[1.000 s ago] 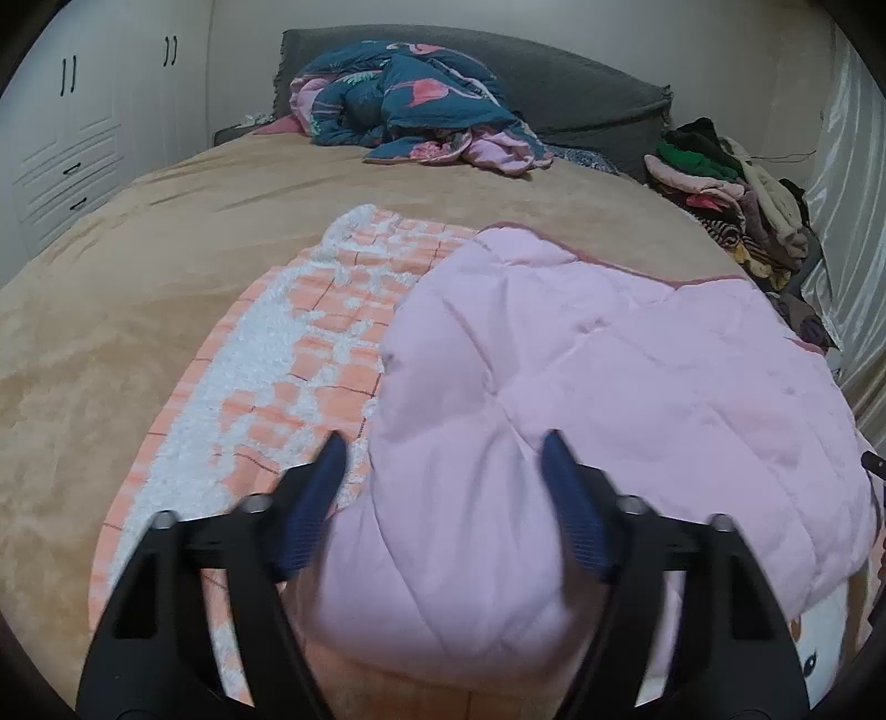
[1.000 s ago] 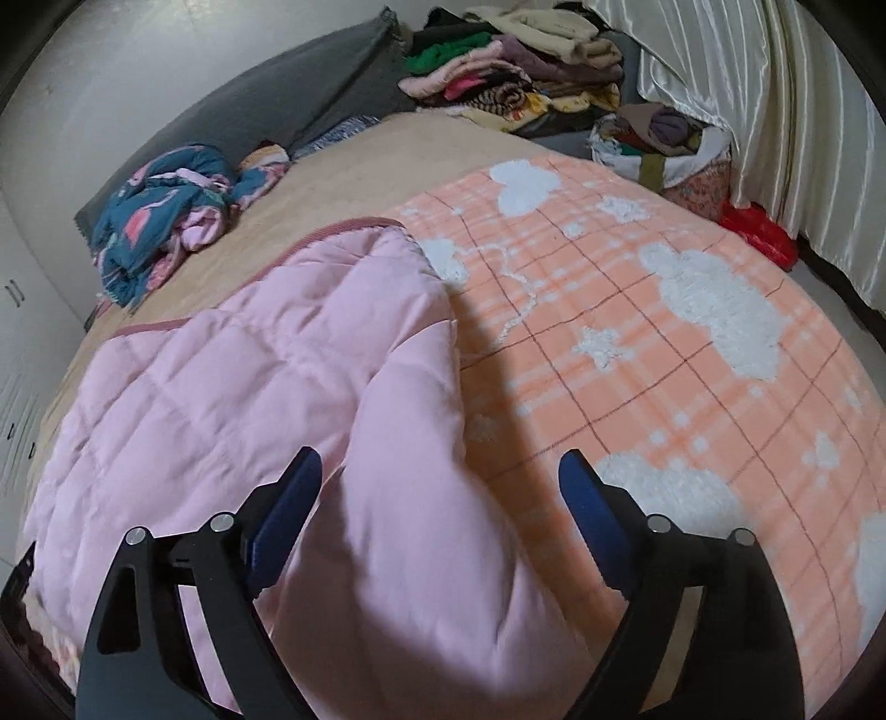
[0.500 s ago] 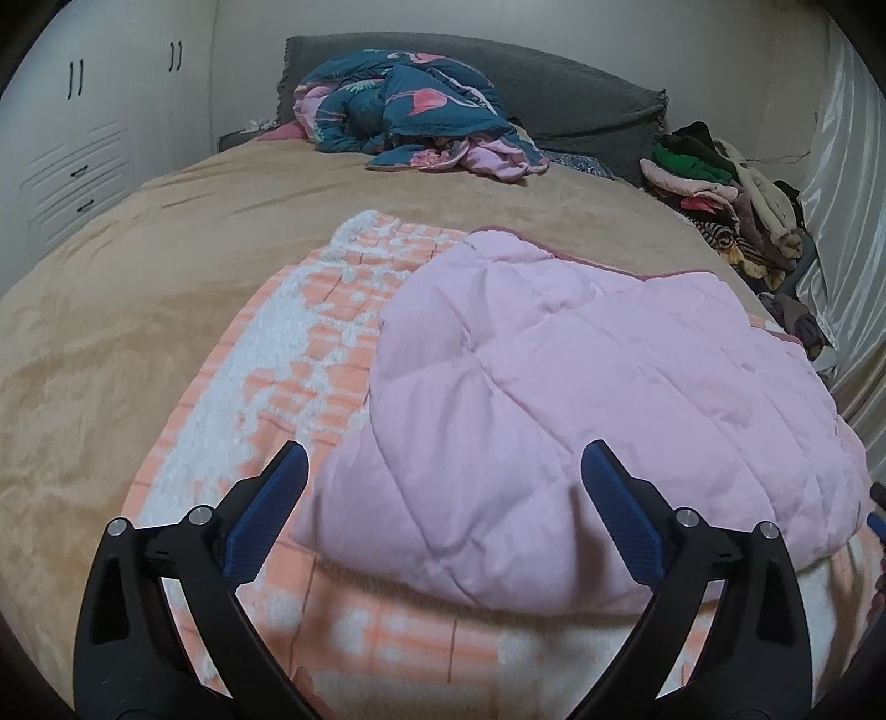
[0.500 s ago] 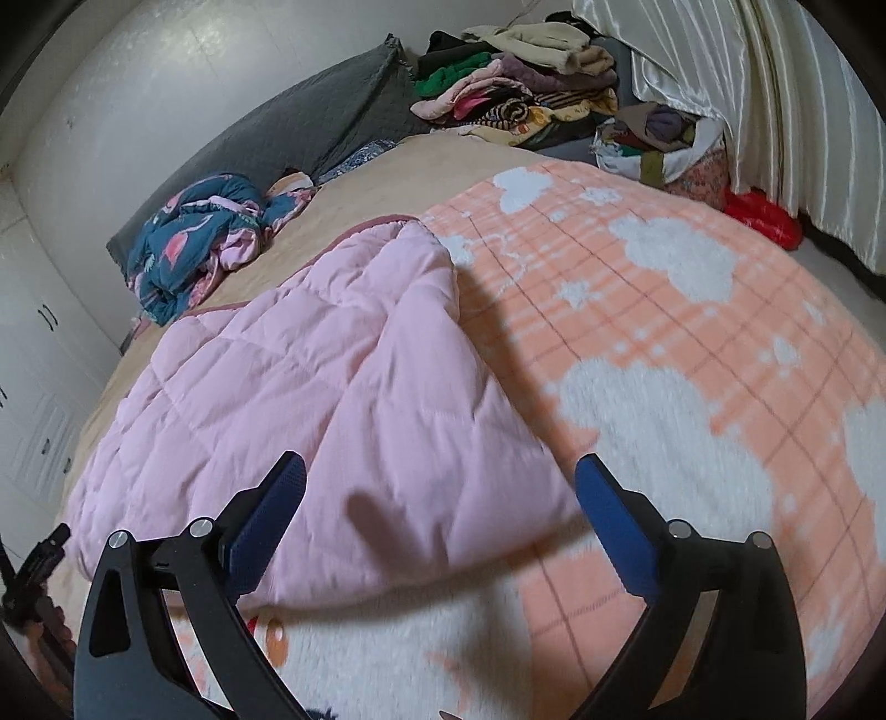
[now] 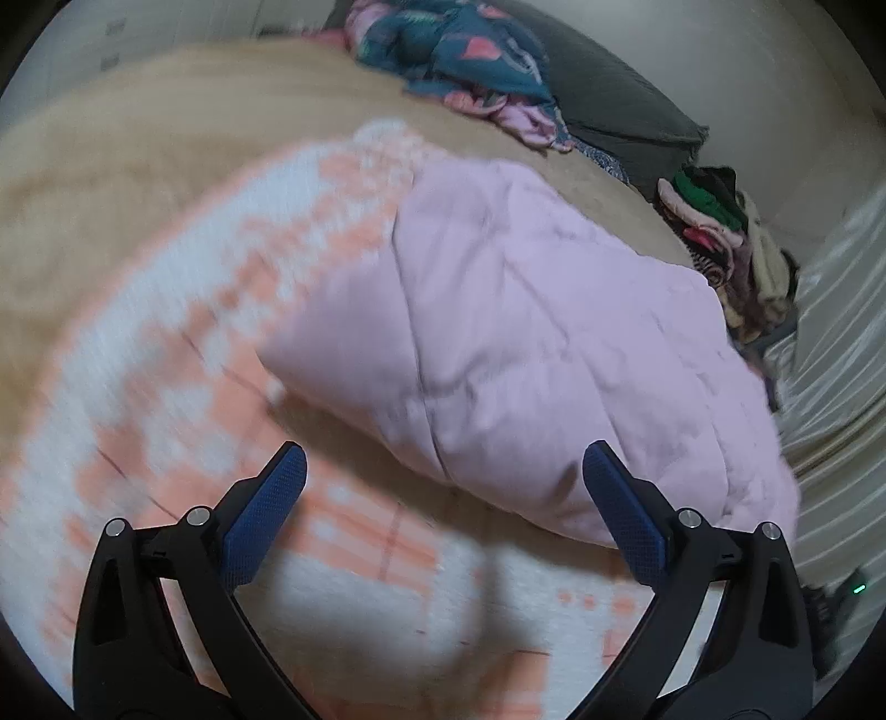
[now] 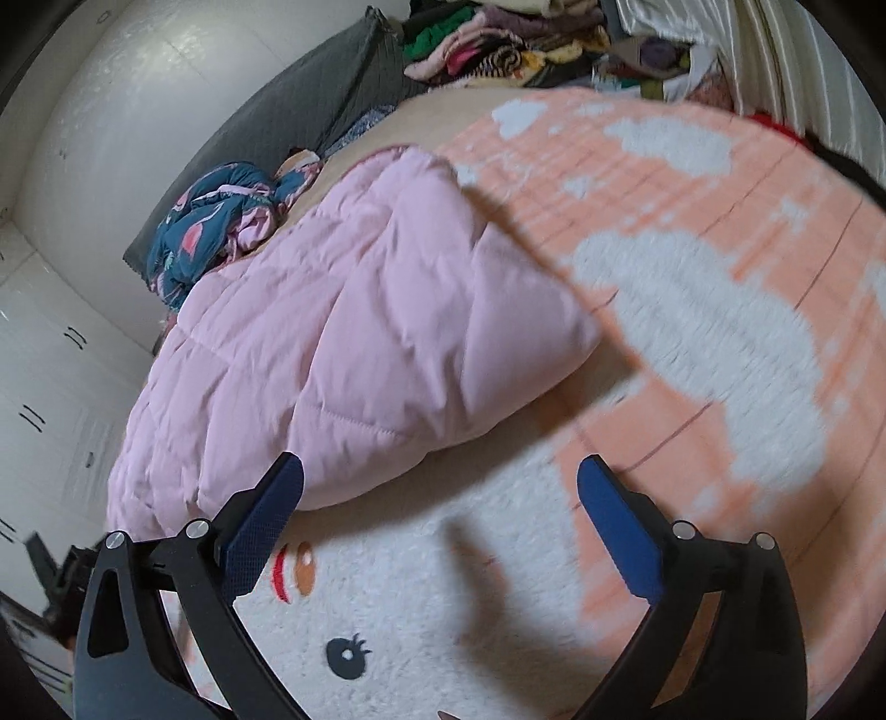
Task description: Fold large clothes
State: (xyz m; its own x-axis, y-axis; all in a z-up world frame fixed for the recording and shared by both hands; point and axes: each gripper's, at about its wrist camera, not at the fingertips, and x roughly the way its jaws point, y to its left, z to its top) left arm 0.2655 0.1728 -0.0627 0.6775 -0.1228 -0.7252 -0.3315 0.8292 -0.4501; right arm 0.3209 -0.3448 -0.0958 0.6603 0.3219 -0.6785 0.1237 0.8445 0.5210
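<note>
A pink quilted garment [image 5: 526,332] lies folded over on an orange-and-white fleece blanket [image 5: 166,387] spread across the bed. My left gripper [image 5: 443,451] hovers open just short of the garment's near rounded edge, with nothing between its blue pads. In the right wrist view the same pink garment [image 6: 360,332] lies to the left, on the blanket [image 6: 692,304] with its white cloud and face pattern. My right gripper [image 6: 440,462] is open over the blanket, its left pad close beside the garment's near corner and apart from it. Both views are motion-blurred.
A tan bed cover [image 5: 138,138] shows beyond the blanket. A blue floral bundle [image 5: 459,50] lies by the grey headboard cushion [image 5: 609,99]. A pile of mixed clothes [image 5: 720,232] sits at the far corner beside pale curtains [image 5: 830,332]. White wardrobes [image 6: 44,360] stand left.
Both grippers opened wider and drew back off the pink garment, which dropped from between the jaws onto the blanket. Both views rolled and sank a little.
</note>
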